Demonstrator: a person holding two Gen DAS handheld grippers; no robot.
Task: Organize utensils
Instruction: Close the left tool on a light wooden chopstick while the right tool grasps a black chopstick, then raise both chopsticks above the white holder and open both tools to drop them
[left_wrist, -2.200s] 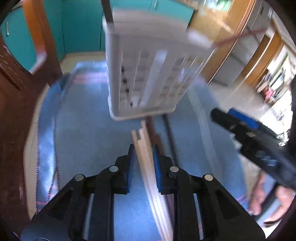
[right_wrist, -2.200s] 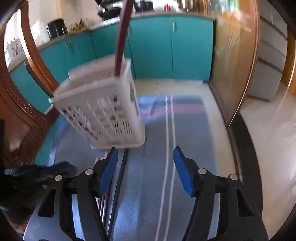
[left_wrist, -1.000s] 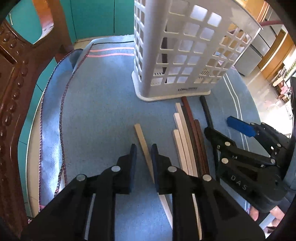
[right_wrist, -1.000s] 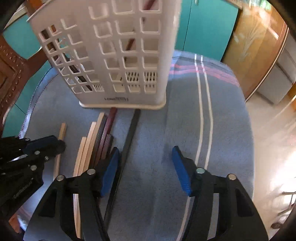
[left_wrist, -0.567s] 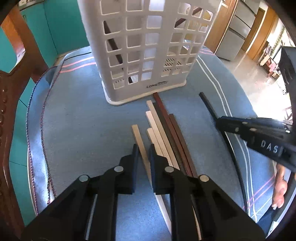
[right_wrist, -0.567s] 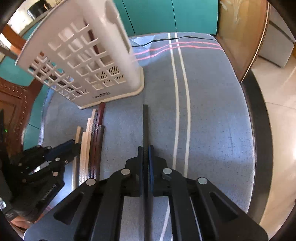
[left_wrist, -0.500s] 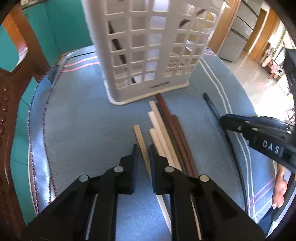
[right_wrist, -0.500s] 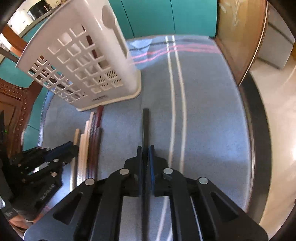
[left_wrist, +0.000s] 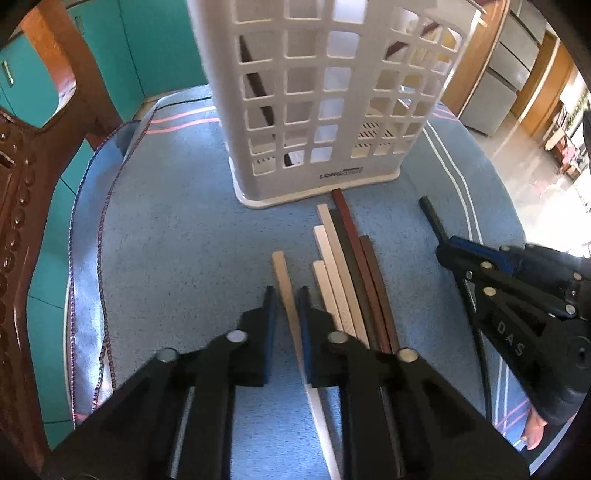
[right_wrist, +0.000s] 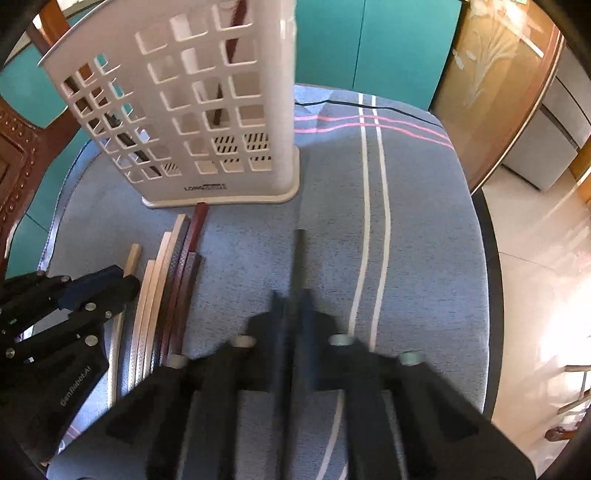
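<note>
A white lattice utensil basket (left_wrist: 325, 96) stands upright on the blue cloth (left_wrist: 177, 236); it also shows in the right wrist view (right_wrist: 192, 110). It holds a few dark sticks. My left gripper (left_wrist: 287, 295) is shut on a beige stick (left_wrist: 282, 277). Beside it lies a row of cream and brown sticks (left_wrist: 351, 266). My right gripper (right_wrist: 291, 299) is shut on a black stick (right_wrist: 298, 258), which points toward the basket. The right gripper shows at the right of the left wrist view (left_wrist: 447, 247). The left gripper shows at the left of the right wrist view (right_wrist: 114, 280).
A carved dark wooden chair back (left_wrist: 18, 206) rises at the left edge of the table. Teal cabinets (right_wrist: 388, 48) stand behind. The cloth has white stripes (right_wrist: 373, 206) to the right. The table edge (right_wrist: 491, 280) drops to the floor on the right.
My right gripper closed on the black stick and has lifted it slightly. My left gripper stays shut on the beige stick, now a little closer to the basket.
</note>
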